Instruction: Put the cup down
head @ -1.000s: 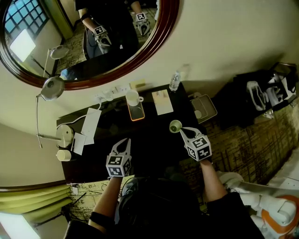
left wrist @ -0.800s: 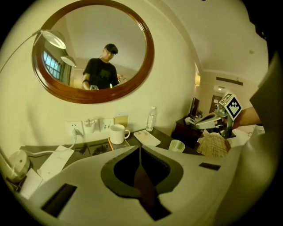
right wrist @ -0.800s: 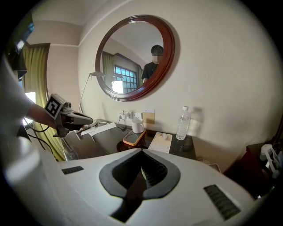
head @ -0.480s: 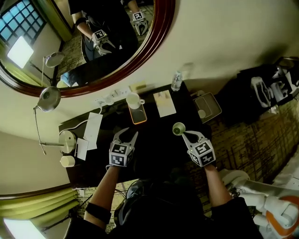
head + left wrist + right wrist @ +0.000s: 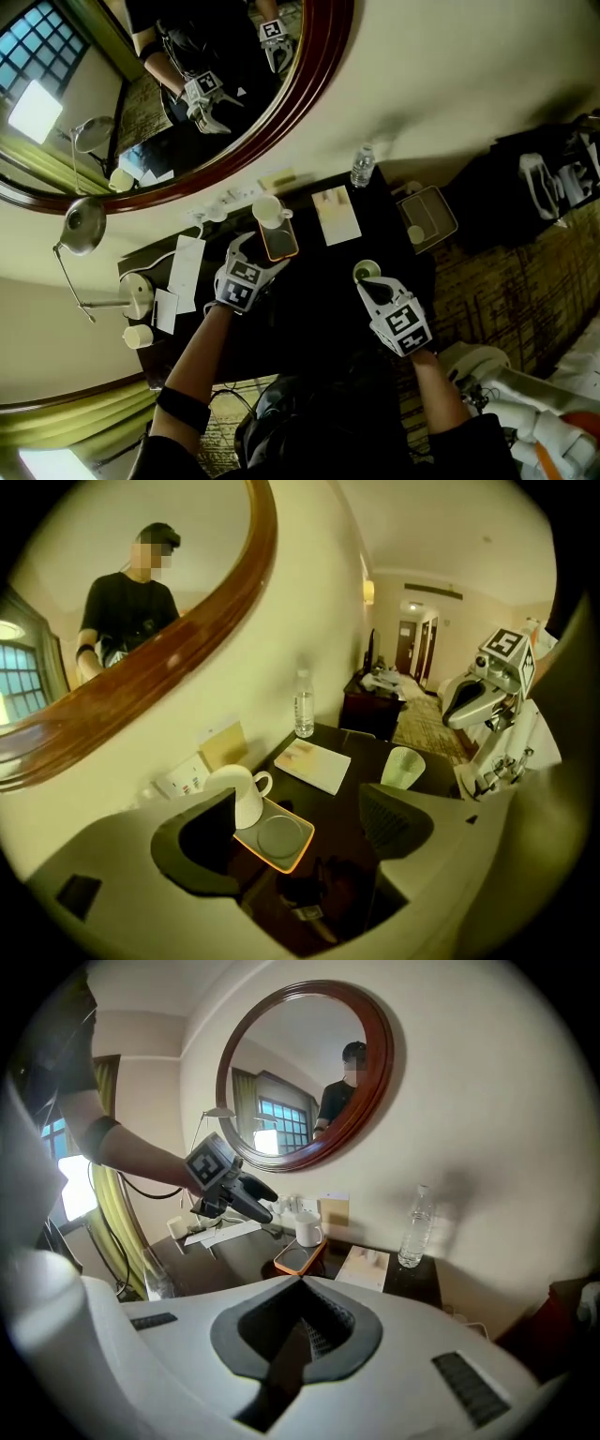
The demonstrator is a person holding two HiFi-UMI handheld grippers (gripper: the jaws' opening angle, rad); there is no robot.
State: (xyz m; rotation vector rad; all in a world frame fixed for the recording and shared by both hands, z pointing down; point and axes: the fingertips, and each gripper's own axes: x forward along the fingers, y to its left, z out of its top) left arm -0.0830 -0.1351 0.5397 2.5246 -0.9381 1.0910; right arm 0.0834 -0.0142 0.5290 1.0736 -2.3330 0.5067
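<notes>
Your right gripper (image 5: pixel 367 284) has its fingers pressed together, the pale green cup (image 5: pixel 366 269) standing on the dark table (image 5: pixel 319 295) at their tips, while your left gripper (image 5: pixel 300 808) has just been opening, empty.

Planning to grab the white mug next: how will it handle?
The white mug looks like glazed ceramic: probably rigid, breakable and slippery. It stands on the orange-rimmed tray, so a sideways push might catch the rim and tip it. The side handle may unbalance it slightly.

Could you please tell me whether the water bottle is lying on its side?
No, the water bottle stands upright on the dark table.
</notes>
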